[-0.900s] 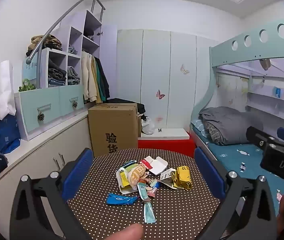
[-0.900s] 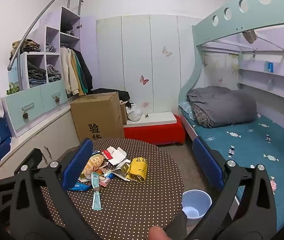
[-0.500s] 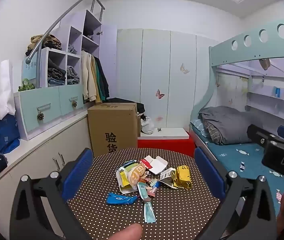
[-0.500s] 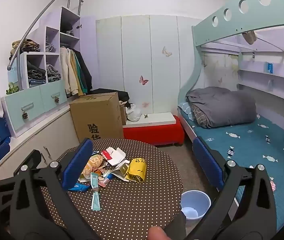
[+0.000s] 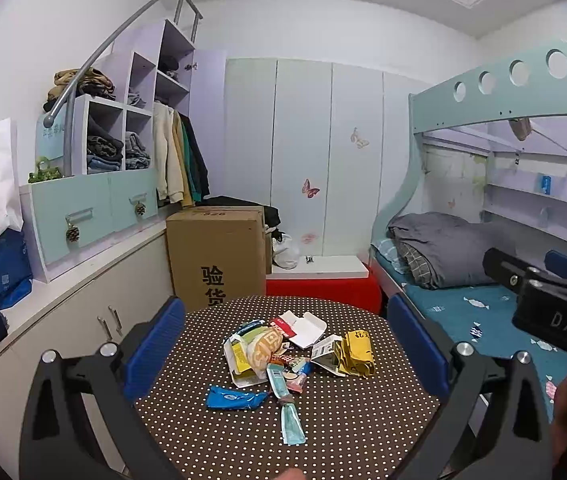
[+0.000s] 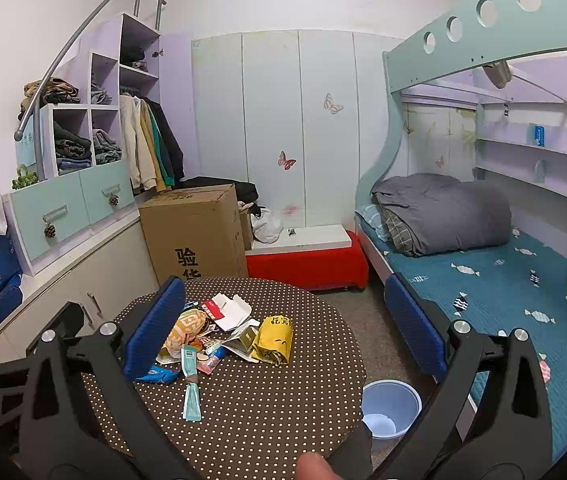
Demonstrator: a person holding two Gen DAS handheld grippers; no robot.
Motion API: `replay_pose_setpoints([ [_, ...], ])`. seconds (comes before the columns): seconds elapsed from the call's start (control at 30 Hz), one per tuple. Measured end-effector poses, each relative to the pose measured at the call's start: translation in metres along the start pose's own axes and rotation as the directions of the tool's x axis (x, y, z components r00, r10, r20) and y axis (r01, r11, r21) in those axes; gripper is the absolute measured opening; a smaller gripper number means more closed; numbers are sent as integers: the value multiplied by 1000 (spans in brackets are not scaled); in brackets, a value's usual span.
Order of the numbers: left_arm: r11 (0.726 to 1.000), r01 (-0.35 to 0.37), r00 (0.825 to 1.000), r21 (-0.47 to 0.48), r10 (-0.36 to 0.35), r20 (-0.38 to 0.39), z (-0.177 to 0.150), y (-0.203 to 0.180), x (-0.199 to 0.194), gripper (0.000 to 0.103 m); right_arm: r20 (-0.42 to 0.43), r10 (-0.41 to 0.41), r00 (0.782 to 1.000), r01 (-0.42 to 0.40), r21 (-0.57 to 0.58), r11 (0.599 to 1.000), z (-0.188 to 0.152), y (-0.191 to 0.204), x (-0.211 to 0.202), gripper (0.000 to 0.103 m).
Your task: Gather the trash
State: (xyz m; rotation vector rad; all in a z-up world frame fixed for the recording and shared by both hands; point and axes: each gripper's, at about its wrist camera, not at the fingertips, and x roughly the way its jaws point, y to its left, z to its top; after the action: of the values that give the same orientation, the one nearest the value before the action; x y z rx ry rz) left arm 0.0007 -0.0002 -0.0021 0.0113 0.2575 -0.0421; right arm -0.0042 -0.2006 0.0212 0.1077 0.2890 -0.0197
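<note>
A heap of trash (image 5: 283, 352) lies in the middle of a round brown table (image 5: 355, 432) with white dots: an orange snack bag (image 5: 263, 350), a yellow wrapper (image 5: 357, 350), a white carton (image 5: 307, 328), a blue packet (image 5: 233, 397) and a teal sachet (image 5: 291, 426). My left gripper (image 5: 285, 344) hovers open above the near side of the table, nothing between its blue pads. My right gripper (image 6: 283, 320) is open too, over the table's right part, with the heap (image 6: 223, 336) near its left pad. A pale blue bin (image 6: 390, 406) stands on the floor right of the table.
A cardboard box (image 5: 217, 256) stands behind the table, with a red and white step (image 5: 323, 280) beside it. Cabinets and shelves (image 5: 83, 216) run along the left wall. A bunk bed (image 6: 483, 272) with a grey duvet fills the right side.
</note>
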Motion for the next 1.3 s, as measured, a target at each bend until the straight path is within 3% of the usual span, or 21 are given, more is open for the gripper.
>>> replay_pose_setpoints([
  [0.9,1000,-5,1000,-16,5,-9,-3,10,1,99,-20,3,1000,-4,-12,1000,-5,7,8,98],
  [1.3,998,-42,998,-46,40,-55,-19,32,21,99,-71,21,997,-24,-41,999,-12,24,27,98],
])
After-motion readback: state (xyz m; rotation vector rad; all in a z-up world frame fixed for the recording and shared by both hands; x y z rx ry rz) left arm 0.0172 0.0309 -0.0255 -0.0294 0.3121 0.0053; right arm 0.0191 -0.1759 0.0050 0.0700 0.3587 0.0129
